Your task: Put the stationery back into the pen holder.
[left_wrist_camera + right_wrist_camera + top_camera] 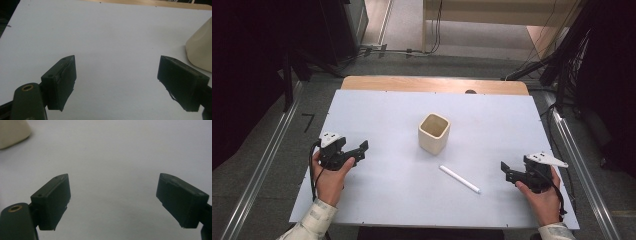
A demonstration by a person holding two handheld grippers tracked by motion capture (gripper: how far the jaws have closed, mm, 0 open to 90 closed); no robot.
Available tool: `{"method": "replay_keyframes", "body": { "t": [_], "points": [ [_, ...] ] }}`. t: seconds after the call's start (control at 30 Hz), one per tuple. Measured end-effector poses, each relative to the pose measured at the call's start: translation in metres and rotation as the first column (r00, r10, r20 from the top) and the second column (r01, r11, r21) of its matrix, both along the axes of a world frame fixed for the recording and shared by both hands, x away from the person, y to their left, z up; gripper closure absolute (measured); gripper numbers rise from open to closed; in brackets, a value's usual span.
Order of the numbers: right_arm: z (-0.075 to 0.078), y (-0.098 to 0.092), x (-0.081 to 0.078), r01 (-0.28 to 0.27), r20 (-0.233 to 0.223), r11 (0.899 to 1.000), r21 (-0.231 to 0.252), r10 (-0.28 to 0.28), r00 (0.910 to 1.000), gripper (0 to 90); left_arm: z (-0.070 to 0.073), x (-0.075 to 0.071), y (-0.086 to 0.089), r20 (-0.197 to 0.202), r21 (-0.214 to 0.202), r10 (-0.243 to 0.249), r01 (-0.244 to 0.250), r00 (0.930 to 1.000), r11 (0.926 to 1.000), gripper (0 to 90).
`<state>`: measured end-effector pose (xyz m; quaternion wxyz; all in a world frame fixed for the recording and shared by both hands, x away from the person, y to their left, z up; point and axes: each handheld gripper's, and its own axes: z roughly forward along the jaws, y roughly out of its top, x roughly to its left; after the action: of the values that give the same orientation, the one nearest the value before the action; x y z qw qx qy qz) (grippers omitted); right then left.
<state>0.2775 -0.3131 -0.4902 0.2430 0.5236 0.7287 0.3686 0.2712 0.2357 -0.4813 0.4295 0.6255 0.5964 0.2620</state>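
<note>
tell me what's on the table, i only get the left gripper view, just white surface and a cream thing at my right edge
Observer: That is a cream square cup, upright and open-topped, mid-table.
Operator: anything else out there
Observer: A slim white pen-like stick lies flat on the white table, nearer the person than the cup and apart from it.
Operator: where's the other claw
Observer: The right claw is open and empty, held to the right of the stick and pointing toward it.
</note>
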Motion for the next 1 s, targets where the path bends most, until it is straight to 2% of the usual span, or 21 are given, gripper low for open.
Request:
{"method": "replay_keyframes", "body": {
  "t": [0.2,0.33,0.43,1.0],
  "points": [
    [-0.001,0.008,0.000,-0.028,-0.012,1.000,0.004,0.028,0.9995,10.8,-0.001,0.000,0.003,-0.001,-0.003,0.013,-0.013,0.9999,0.9999,16.5],
    [-0.001,0.013,0.000,-0.045,-0.013,0.999,0.013,0.045,0.9989,10.8,-0.001,0.000,0.003,0.003,0.018,0.027,-0.027,0.9996,0.9995,16.7],
    [-0.001,0.016,0.000,-0.052,-0.015,0.999,0.014,0.052,0.9985,10.9,-0.002,0.000,0.004,-0.001,0.018,0.032,-0.032,0.9995,0.9993,16.7],
    [-0.003,0.052,-0.003,-0.146,-0.036,0.989,0.027,0.147,0.9885,12.2,-0.005,0.003,0.008,-0.013,0.014,0.047,-0.047,0.9988,0.9988,16.6]
  ]
}}
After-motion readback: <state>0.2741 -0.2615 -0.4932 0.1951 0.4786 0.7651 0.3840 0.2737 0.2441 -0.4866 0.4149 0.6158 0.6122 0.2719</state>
